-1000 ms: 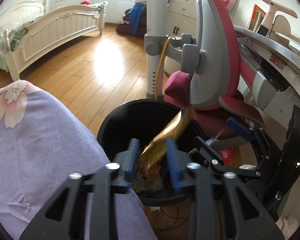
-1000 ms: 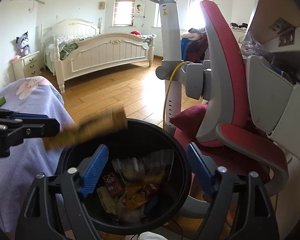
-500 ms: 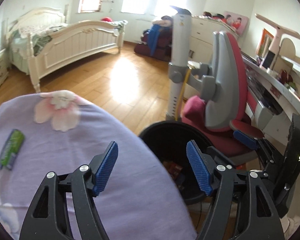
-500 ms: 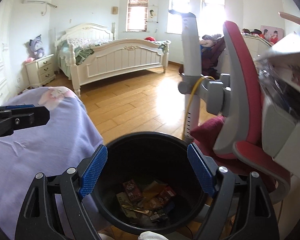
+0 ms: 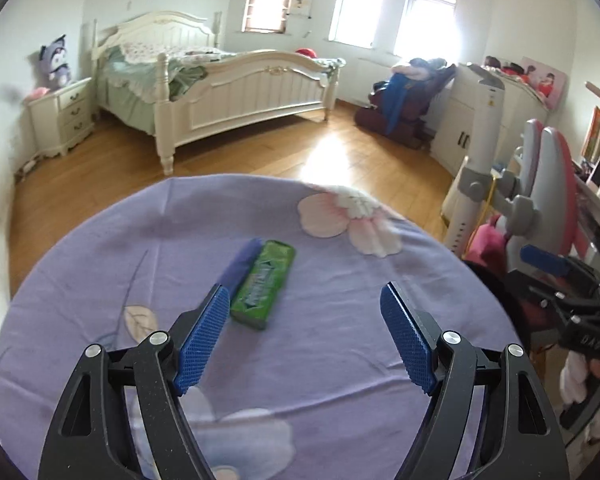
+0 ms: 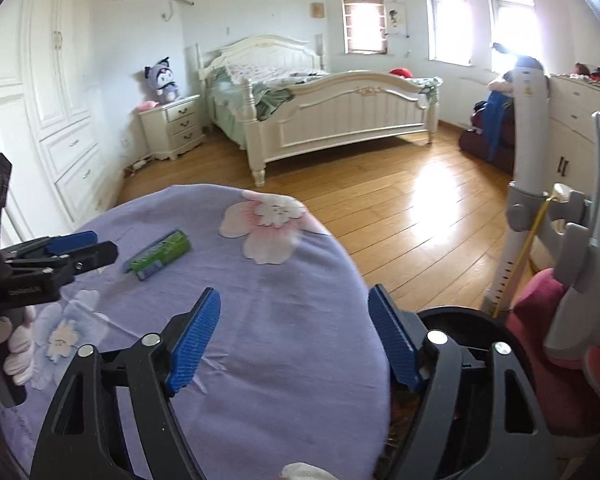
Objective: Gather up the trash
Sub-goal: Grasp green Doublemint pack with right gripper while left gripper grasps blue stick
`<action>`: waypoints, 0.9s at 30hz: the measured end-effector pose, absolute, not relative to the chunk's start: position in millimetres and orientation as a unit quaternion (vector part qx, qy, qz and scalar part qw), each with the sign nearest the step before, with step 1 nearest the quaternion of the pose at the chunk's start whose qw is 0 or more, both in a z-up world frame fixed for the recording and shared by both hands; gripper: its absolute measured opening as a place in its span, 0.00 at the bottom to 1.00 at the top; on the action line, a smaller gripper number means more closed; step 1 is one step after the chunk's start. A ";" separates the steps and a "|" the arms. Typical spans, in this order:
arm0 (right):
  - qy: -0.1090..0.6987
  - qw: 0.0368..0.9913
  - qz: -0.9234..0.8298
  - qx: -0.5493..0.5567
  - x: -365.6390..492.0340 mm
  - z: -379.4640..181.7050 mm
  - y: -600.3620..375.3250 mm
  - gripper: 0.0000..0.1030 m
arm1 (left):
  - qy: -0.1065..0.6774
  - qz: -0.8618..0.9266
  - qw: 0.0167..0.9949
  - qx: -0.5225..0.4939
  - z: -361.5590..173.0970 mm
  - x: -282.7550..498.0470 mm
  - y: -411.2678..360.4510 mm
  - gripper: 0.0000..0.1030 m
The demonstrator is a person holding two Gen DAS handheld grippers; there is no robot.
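A green gum pack [image 5: 265, 283] lies on the round table's purple floral cloth [image 5: 340, 340]; it also shows in the right wrist view [image 6: 159, 255]. My left gripper [image 5: 305, 300] is open and empty, just above the cloth, with the pack by its left fingertip. It also shows at the left of the right wrist view [image 6: 72, 250]. My right gripper [image 6: 294, 306] is open and empty over the table's right edge. The black trash bin [image 6: 460, 322] stands on the floor below it, mostly hidden by the gripper.
A red and grey chair [image 6: 572, 300] and a white pole [image 6: 520, 184] stand right of the bin. A white bed [image 5: 236, 92] and a nightstand [image 6: 172, 128] stand across the wooden floor. The right gripper shows at the right of the left wrist view [image 5: 548, 264].
The left gripper let a gold wrapper go over the bin, opened, and swung left over the table to the green pack. The right gripper lifted and turned left from the bin.
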State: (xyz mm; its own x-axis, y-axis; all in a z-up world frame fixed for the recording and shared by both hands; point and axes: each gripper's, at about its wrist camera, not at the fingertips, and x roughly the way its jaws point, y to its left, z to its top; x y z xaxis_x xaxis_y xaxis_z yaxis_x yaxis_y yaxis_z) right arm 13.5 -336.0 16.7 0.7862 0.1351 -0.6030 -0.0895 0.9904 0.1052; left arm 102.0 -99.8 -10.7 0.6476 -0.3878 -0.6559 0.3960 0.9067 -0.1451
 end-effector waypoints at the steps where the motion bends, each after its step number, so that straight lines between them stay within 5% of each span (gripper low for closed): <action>1: 0.331 0.940 0.073 0.043 20.4 16.1 -329.3 0.66 | 0.366 -0.215 0.905 0.017 -15.5 109.5 -90.6 0.72; 8: 0.391 0.906 0.139 0.079 69.4 10.5 -279.7 0.62 | 0.409 -0.225 0.882 0.069 -43.8 150.3 -58.3 0.50; 27: 0.479 0.858 0.160 0.093 143.1 -19.8 -210.2 0.61 | 0.417 -0.267 0.858 0.140 -66.5 168.4 -69.6 0.43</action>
